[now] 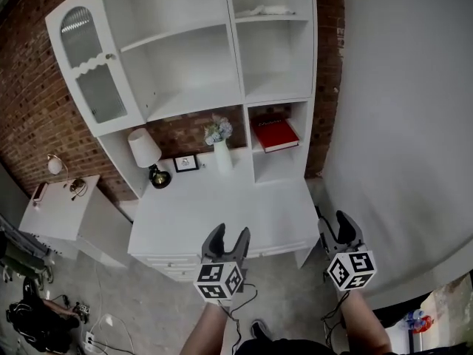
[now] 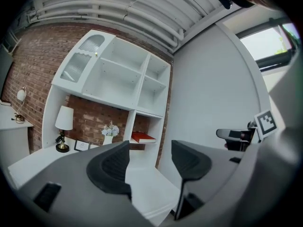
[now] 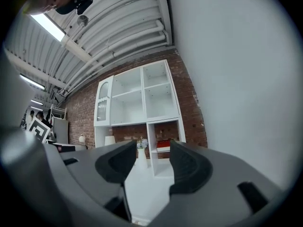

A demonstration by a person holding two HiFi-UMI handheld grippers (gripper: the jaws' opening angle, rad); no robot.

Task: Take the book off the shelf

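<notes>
On the white desk (image 1: 222,205) a lamp (image 1: 145,149) stands at ten o'clock and a flower vase (image 1: 222,152) at twelve, while the red book (image 1: 275,134) lies flat on the low right shelf (image 1: 292,152) at one o'clock. At the desk's near edge, the left gripper (image 1: 229,237) and right gripper (image 1: 335,224) hover with fingers wide and empty.

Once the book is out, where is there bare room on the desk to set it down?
The desk front, between the vase and the near edge, is bare. Crowded along the back left: lamp, frame, vase.
</notes>
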